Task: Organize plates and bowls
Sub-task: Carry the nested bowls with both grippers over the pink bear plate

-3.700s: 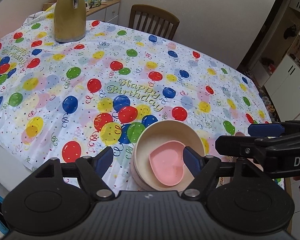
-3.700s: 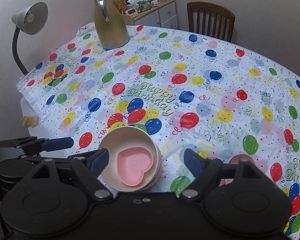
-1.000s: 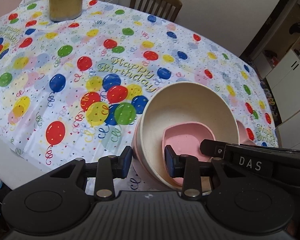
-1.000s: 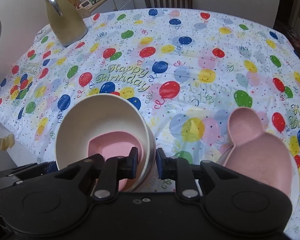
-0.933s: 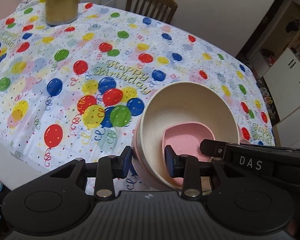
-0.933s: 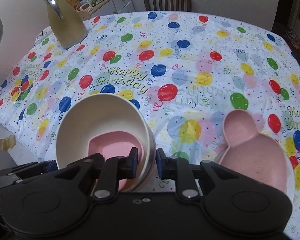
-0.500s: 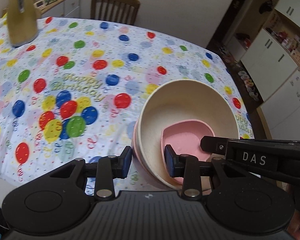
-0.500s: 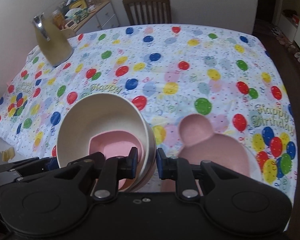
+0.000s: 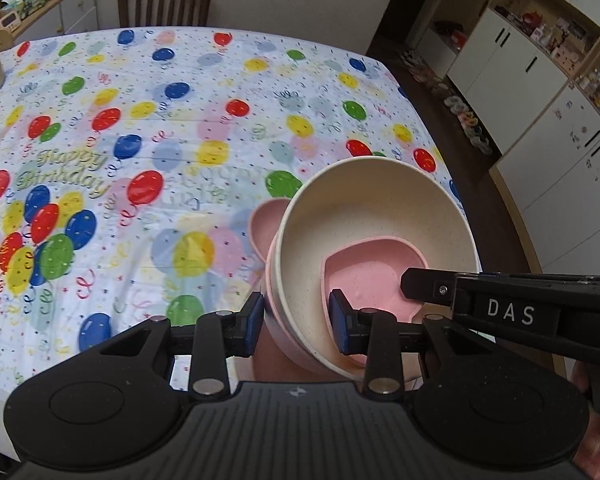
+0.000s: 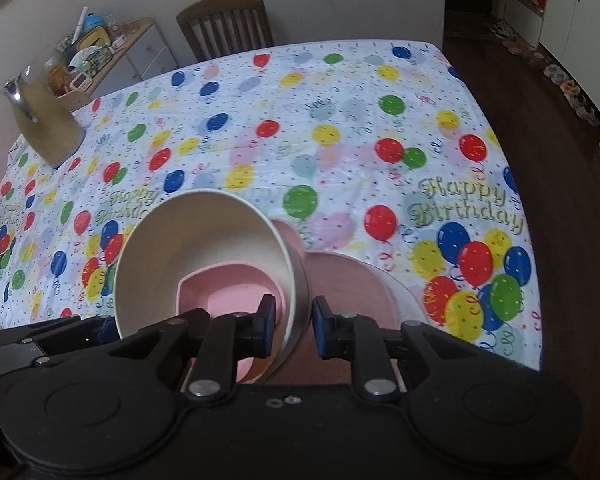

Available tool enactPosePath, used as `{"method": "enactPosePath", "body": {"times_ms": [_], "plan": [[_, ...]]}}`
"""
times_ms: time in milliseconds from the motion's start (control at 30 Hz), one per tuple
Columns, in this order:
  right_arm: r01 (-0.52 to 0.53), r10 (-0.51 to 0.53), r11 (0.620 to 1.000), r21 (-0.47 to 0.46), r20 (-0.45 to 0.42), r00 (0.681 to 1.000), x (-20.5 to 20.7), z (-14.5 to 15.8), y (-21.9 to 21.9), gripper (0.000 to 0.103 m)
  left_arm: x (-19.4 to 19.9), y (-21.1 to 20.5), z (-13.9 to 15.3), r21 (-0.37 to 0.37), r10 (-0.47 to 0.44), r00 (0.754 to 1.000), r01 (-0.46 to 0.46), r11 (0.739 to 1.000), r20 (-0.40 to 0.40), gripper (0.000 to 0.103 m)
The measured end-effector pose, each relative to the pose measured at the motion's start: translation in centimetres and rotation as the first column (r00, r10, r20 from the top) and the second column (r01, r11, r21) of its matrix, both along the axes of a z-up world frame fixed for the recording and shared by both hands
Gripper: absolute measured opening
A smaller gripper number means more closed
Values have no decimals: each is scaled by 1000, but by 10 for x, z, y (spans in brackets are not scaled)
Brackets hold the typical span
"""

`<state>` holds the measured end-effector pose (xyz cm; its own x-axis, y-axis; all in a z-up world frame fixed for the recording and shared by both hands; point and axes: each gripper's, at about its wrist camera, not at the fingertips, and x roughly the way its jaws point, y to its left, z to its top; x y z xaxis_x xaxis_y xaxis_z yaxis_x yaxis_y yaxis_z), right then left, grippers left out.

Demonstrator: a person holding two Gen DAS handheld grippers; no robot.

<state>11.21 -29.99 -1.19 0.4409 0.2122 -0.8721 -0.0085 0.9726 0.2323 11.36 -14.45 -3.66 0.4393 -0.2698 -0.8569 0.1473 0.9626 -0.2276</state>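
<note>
A stack of bowls, cream bowl (image 9: 364, 208) uppermost with a pink heart-shaped dish (image 9: 372, 276) inside, is held in the air by both grippers. My left gripper (image 9: 296, 322) is shut on the stack's left rim. My right gripper (image 10: 292, 326) is shut on its right rim (image 10: 296, 292); the cream bowl (image 10: 196, 236) and heart dish (image 10: 228, 288) show there too. Below the stack a pink mouse-ear plate (image 10: 340, 284) lies on the table near the front edge; one ear shows in the left wrist view (image 9: 264, 220).
The table wears a balloon "Happy Birthday" cloth (image 10: 340, 128). A yellow-green kettle (image 10: 44, 124) stands at the far left. A wooden chair (image 10: 224, 24) is behind the table, a cluttered sideboard (image 10: 100, 56) beside it. White cabinets (image 9: 548, 80) line the right.
Both grippers closed on the bowl stack, lifted it and carried it to the right. It now hangs over the pink mouse-ear plate.
</note>
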Motion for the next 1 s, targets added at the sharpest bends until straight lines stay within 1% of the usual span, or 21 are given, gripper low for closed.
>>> {"method": "enactPosePath", "body": {"times_ms": [233,400,633,1000], "plan": [[17,-16,1000,17,-48,999,-1,-20,-30,18,-1,-26,-18,24,-16,999,17,1000,-39,34],[7,-4,999,35,-78,997,-3,-34,-40,18,-4,-33,-29,41,-2,999,4,999,-54,34],[-21,25,998,51,-94,995,-7,-47,-44,18,-7,-39,-37,79,9,999,-6,997,-34,34],[-43,52,996,78,-116,992,-11,-59,-48,18,-14,-42,-46,100,28,999,-25,995,-34,34]]}}
